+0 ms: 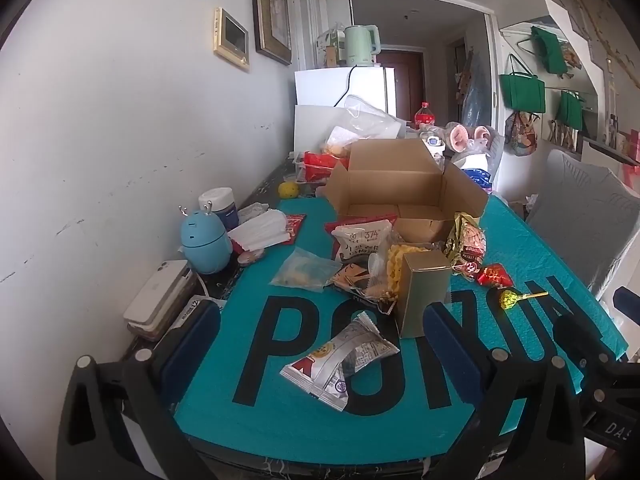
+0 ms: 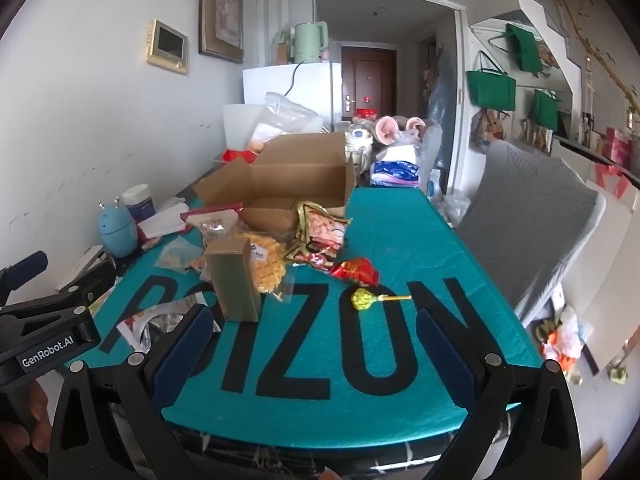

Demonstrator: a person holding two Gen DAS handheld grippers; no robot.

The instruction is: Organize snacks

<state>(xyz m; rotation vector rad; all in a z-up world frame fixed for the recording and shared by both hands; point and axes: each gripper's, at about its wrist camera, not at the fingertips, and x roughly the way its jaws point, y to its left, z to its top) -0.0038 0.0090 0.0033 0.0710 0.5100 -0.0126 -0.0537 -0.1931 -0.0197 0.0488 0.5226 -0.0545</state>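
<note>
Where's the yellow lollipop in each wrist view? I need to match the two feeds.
Left wrist view: the yellow lollipop lies right of centre on the teal mat, just right of the upright gold box.
Right wrist view: the lollipop lies near the centre, between the open right tongs, stick pointing right.
Shared landmark: the red wrapped candy just behind it, in front of the open cardboard box.

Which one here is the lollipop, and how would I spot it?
Start at the open cardboard box at the far end of the teal mat. Come toward the near edge, past the gold-and-pink snack bag and the crumpled red wrapper. The lollipop lies alone on the mat: the only thing with a stick, yellow, with a yellow-green foil head.
</note>
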